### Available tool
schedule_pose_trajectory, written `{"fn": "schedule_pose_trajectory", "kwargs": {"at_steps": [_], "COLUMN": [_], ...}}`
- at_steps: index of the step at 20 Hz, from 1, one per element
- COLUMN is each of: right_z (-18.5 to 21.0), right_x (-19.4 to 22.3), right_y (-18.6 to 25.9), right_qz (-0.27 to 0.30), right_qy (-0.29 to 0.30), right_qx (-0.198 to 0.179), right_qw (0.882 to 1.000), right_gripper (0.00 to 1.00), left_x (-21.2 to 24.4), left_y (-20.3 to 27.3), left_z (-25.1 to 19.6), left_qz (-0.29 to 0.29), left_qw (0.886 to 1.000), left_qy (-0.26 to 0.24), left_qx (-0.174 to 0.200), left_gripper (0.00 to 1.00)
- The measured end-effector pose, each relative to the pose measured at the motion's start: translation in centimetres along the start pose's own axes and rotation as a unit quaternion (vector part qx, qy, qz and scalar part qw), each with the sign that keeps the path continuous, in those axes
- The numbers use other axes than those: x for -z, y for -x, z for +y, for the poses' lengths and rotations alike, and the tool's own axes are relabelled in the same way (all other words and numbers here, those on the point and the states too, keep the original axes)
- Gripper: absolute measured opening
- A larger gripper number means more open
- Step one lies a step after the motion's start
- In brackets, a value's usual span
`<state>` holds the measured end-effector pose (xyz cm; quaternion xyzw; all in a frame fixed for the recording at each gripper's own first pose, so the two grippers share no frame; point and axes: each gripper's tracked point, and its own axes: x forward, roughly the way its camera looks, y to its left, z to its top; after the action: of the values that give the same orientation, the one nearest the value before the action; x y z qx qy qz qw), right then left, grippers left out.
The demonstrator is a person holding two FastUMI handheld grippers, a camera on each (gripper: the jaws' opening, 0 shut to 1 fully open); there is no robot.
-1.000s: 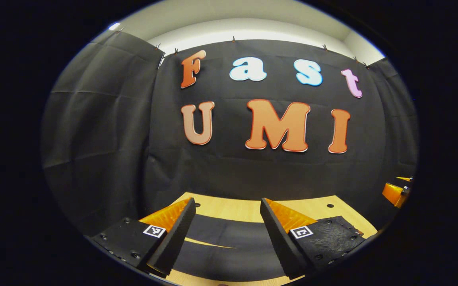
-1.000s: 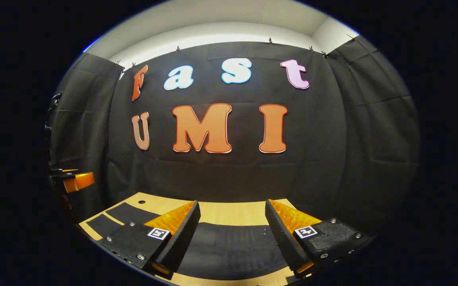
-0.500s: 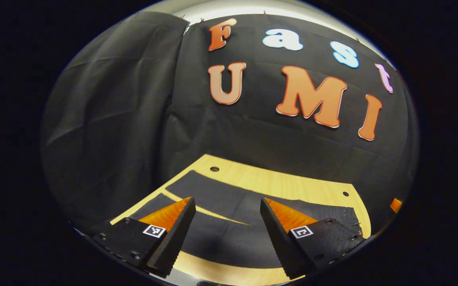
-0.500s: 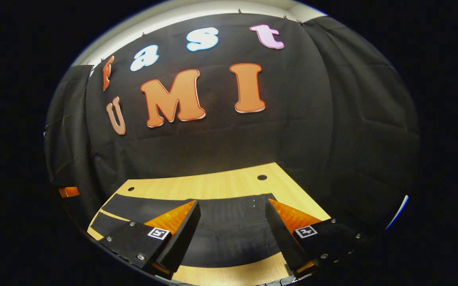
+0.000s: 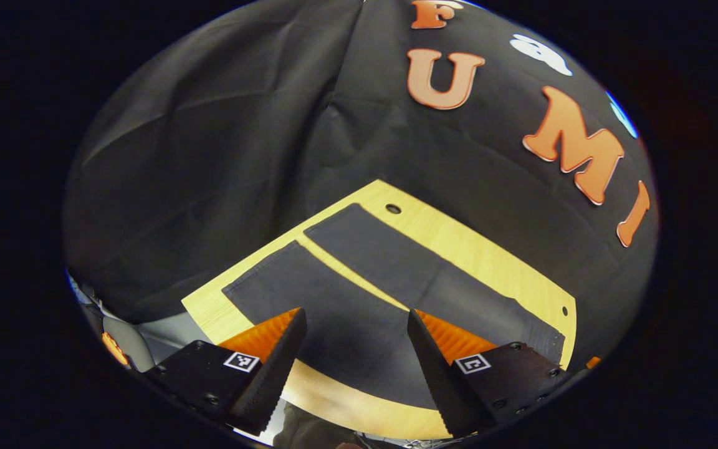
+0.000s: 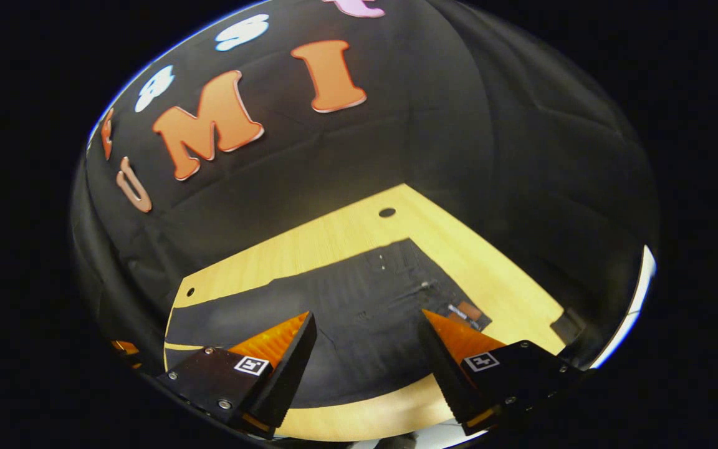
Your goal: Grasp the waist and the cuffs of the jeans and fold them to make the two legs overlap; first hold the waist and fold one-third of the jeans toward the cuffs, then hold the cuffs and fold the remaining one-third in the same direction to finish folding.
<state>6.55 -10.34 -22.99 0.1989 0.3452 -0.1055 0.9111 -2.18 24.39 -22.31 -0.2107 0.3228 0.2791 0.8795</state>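
Lying flat and unfolded on the table (image 5: 490,255): dark jeans (image 5: 334,299), legs apart. Hovering above, wide open and empty: left gripper (image 5: 353,355), right gripper (image 6: 365,358). No fold started.

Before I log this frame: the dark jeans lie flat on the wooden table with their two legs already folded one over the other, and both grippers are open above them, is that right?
Not quite: the legs are not overlapped. In the left gripper view the jeans lie flat on the wooden table with a strip of bare wood between the two legs. The left gripper and right gripper are open above them, as you said.
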Motion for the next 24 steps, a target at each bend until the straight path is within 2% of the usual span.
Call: {"fn": "schedule_pose_trajectory", "kwargs": {"at_steps": [3, 6, 10, 14, 18, 21, 24], "right_z": [-0.7, -1.7, -2.8, -2.0, -3.0, -4.0, -6.2], "right_x": [2.0, 3.8, 5.8, 7.7, 9.2, 10.3, 10.9], "right_y": [-1.6, -3.6, -5.2, -5.9, -6.2, -7.3, -8.3], "right_qz": [0.036, 0.059, 0.093, 0.126, 0.15, 0.179, 0.2], "right_qy": [-0.056, -0.099, -0.134, -0.198, -0.199, -0.202, -0.212], "right_qx": [0.024, 0.066, 0.11, 0.121, 0.157, 0.165, 0.187], "right_qw": [0.998, 0.991, 0.98, 0.964, 0.956, 0.949, 0.938], "right_gripper": [0.97, 0.98, 0.99, 0.99, 0.99, 0.98, 0.98], "left_x": [0.3, 1.0, 2.7, 4.9, 7.3, 8.4, 9.0], "left_y": [-4.0, -7.4, -11.6, -15.2, -17.8, -18.6, -19.2], "left_z": [3.7, 6.7, 9.4, 10.3, 12.0, 12.5, 13.1], "left_qz": [0.044, 0.1, 0.168, 0.23, 0.297, 0.312, 0.316], "left_qw": [0.998, 0.992, 0.979, 0.964, 0.939, 0.929, 0.918], "left_qy": [0.026, 0.064, 0.103, 0.121, 0.148, 0.17, 0.197], "left_qx": [-0.021, -0.032, -0.045, -0.061, -0.091, -0.106, -0.136], "left_gripper": [0.98, 0.98, 0.99, 0.98, 0.98, 0.99, 0.98]}}
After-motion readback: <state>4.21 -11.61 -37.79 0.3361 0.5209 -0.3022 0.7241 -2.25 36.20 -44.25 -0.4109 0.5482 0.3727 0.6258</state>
